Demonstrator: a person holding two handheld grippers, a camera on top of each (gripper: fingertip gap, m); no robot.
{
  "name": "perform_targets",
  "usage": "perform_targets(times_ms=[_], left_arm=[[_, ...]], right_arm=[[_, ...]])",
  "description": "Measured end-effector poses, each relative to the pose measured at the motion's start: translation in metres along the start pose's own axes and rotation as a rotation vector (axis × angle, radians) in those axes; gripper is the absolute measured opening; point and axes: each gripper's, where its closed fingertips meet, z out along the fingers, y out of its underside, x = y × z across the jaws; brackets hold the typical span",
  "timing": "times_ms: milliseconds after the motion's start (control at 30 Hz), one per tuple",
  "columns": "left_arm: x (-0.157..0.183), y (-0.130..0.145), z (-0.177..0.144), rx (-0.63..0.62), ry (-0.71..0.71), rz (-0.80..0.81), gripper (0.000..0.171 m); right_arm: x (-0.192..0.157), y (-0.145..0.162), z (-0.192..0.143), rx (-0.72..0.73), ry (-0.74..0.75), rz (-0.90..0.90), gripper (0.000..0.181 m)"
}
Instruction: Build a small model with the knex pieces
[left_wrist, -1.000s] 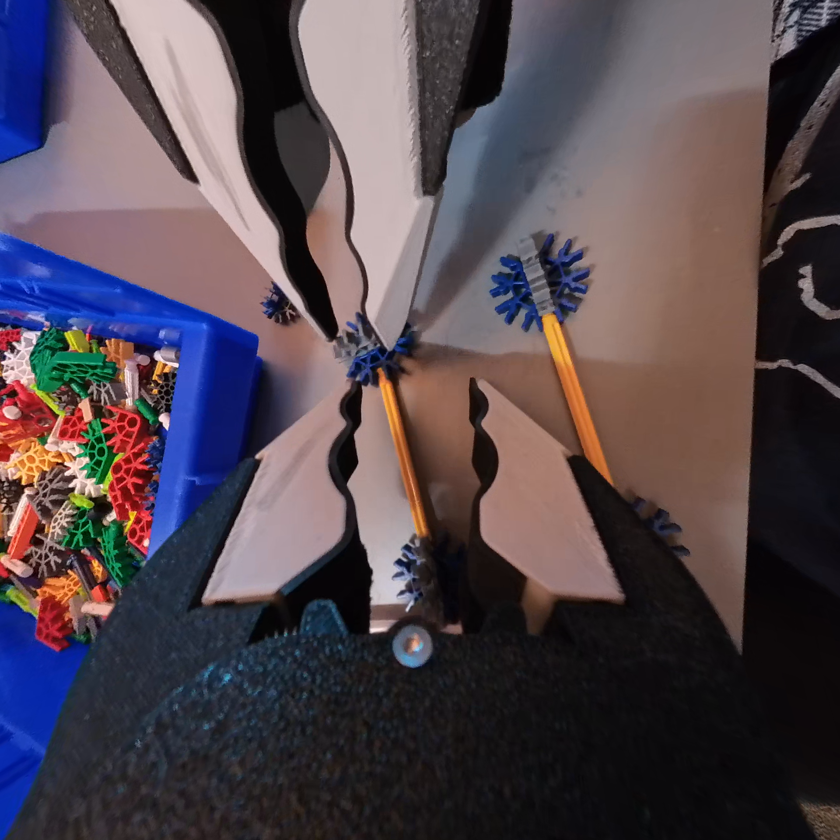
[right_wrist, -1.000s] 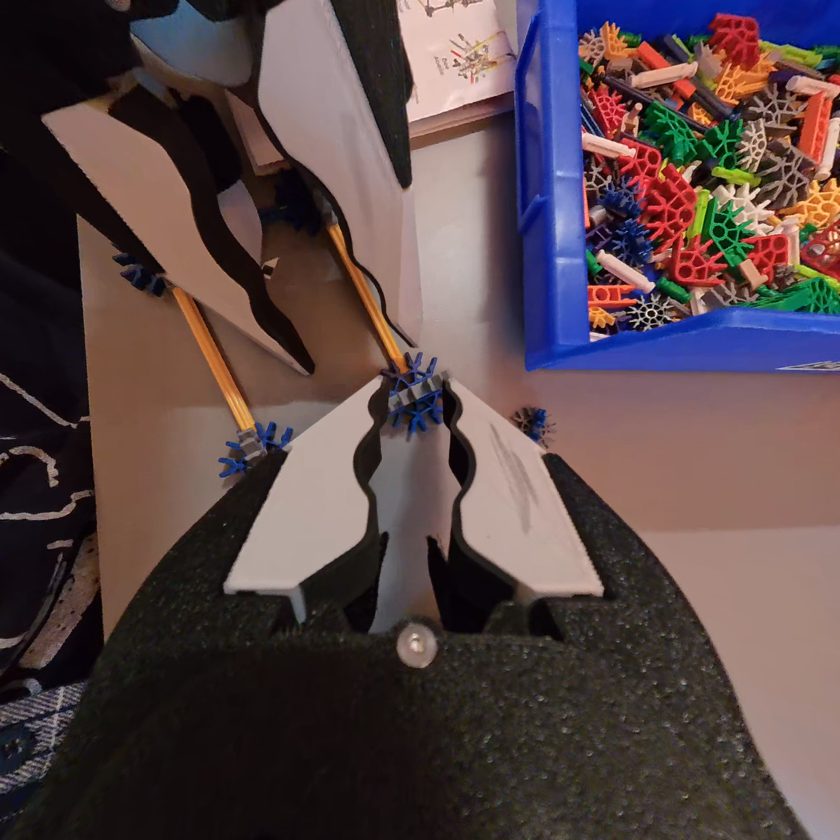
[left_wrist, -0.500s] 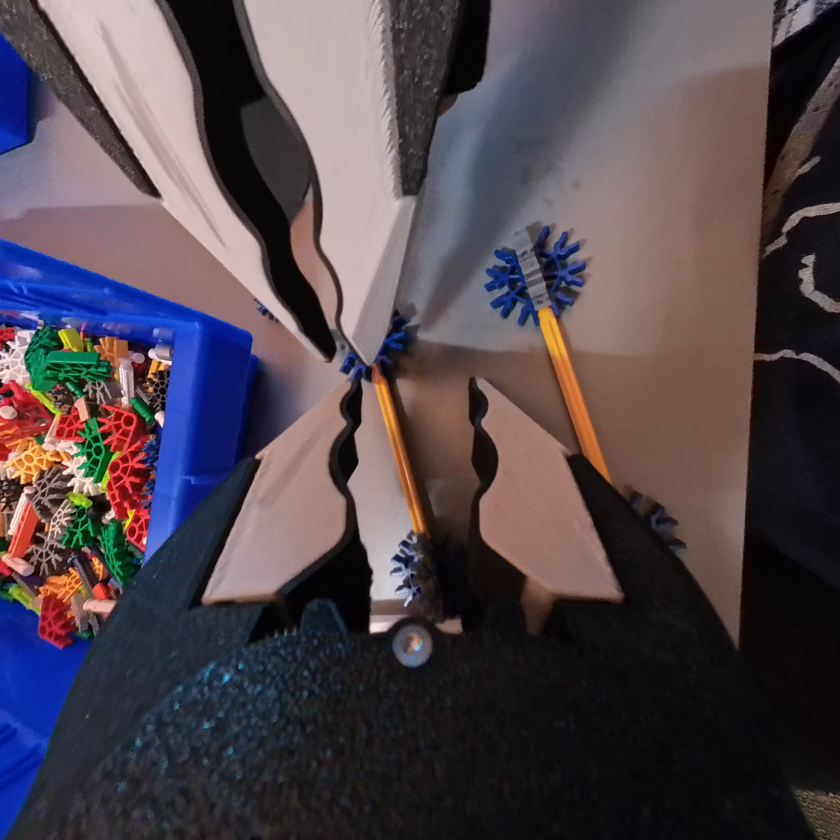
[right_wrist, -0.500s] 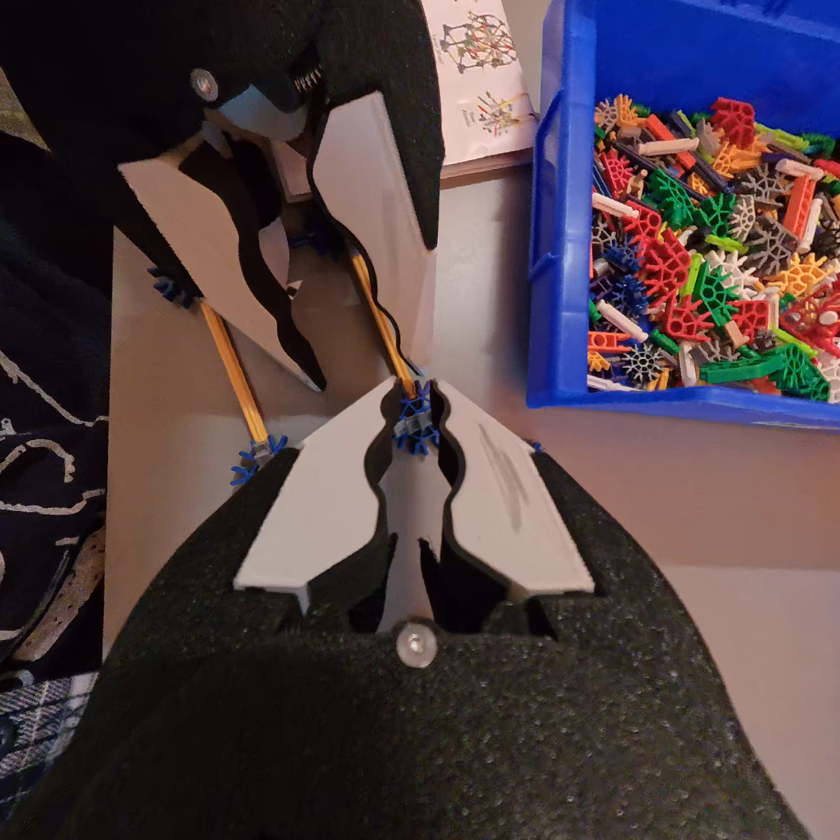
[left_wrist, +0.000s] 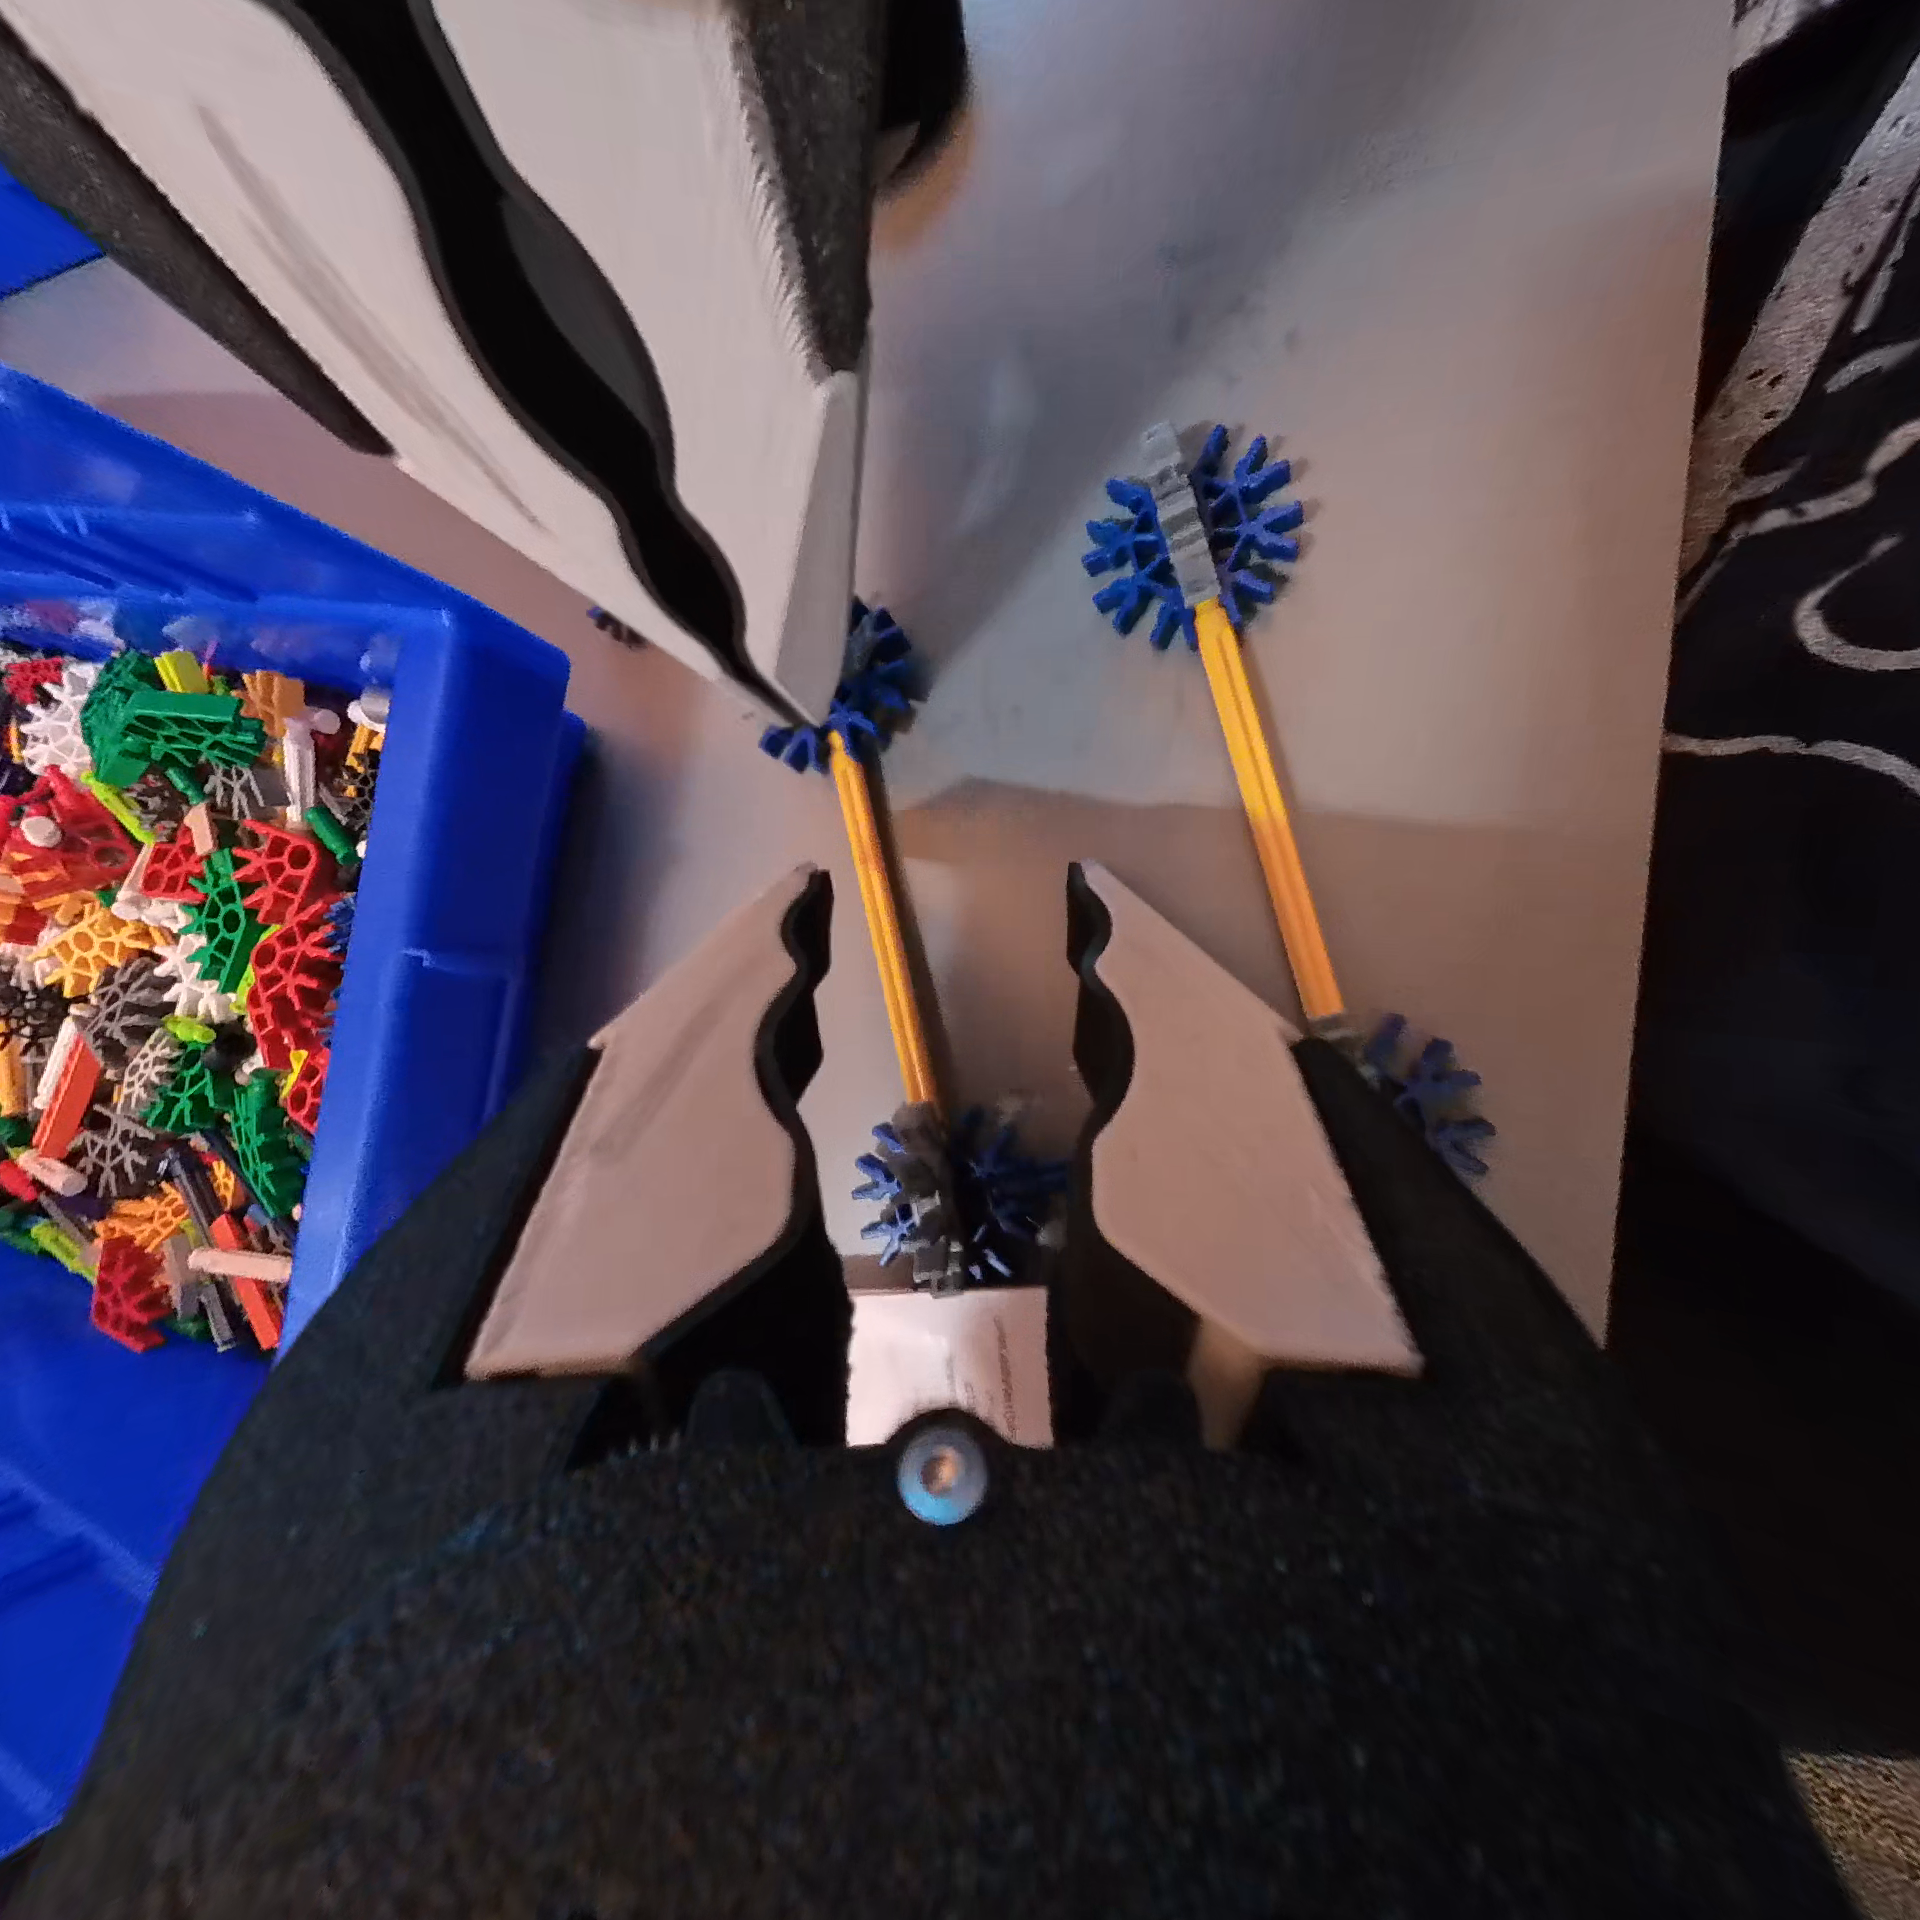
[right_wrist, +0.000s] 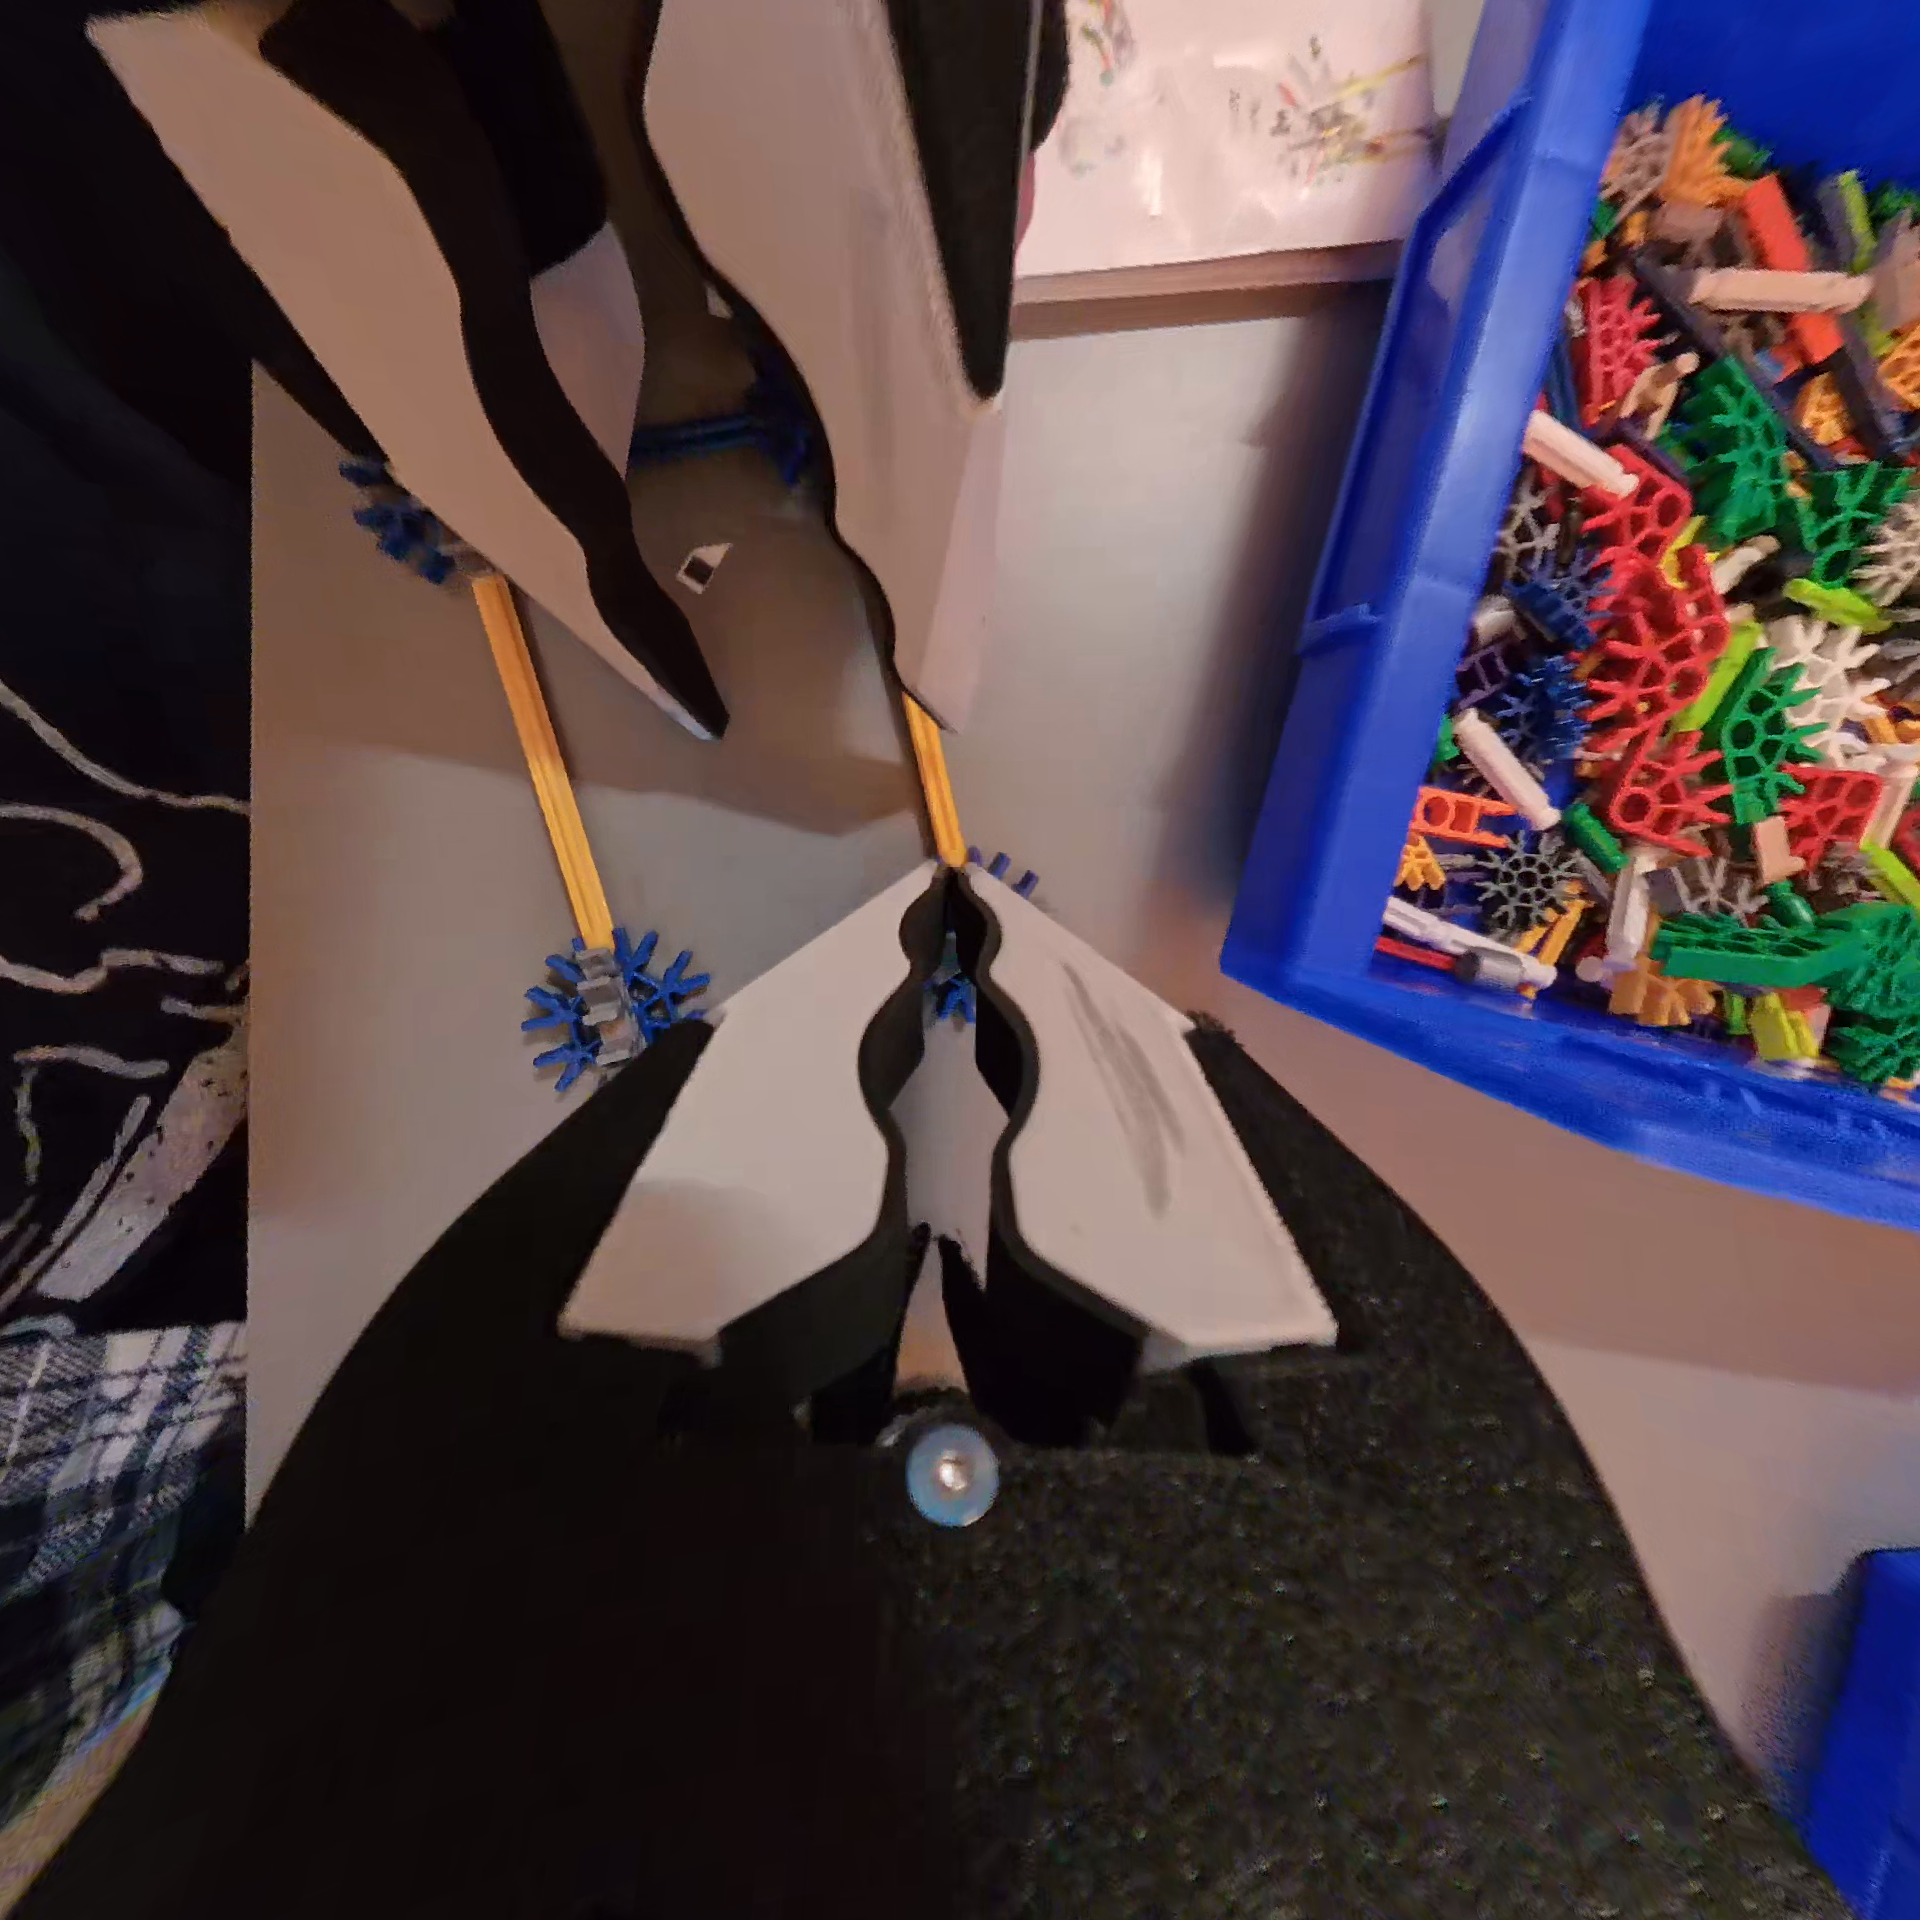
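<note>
A yellow rod (left_wrist: 883, 935) with blue-and-grey snowflake connectors on both ends lies on the pale table (left_wrist: 1403, 312). My left gripper (left_wrist: 948, 894) is open, with the rod running between its fingers and the near connector (left_wrist: 956, 1195) deep between them. My right gripper (right_wrist: 951, 883) is shut on the rod's far connector (right_wrist: 951, 982), and its tips show in the left wrist view (left_wrist: 800, 707) at that connector (left_wrist: 873, 675). In the right wrist view the left gripper (right_wrist: 821, 717) stands open over the rod (right_wrist: 935, 790).
A second yellow rod (left_wrist: 1257, 810) (right_wrist: 545, 748) with blue connectors lies beside the first, near the table edge. A blue bin (left_wrist: 457, 883) (right_wrist: 1351, 831) holds several coloured building pieces. A printed sheet (right_wrist: 1226, 135) lies at the back. A person's dark patterned clothing (left_wrist: 1818, 623) borders the table edge. Some 4 cm of space lies between my two pairs of fingers.
My right gripper has closed tight on the rod's far connector and pushed in closer over it. The left gripper stays open around the rod.
</note>
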Motion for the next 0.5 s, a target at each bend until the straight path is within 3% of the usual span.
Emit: perform_targets(times_ms=[200, 500], left_arm=[[0.003, 0.004, 0.0, 0.006, 0.006, -0.007, 0.043], [0.004, 0.005, 0.0, 0.023, 0.01, -0.012, 0.043]], right_arm=[[0.0, 0.01, 0.011, -0.127, 0.016, -0.058, 0.003], [0.004, 0.01, 0.014, -0.166, 0.017, -0.067, 0.003]])
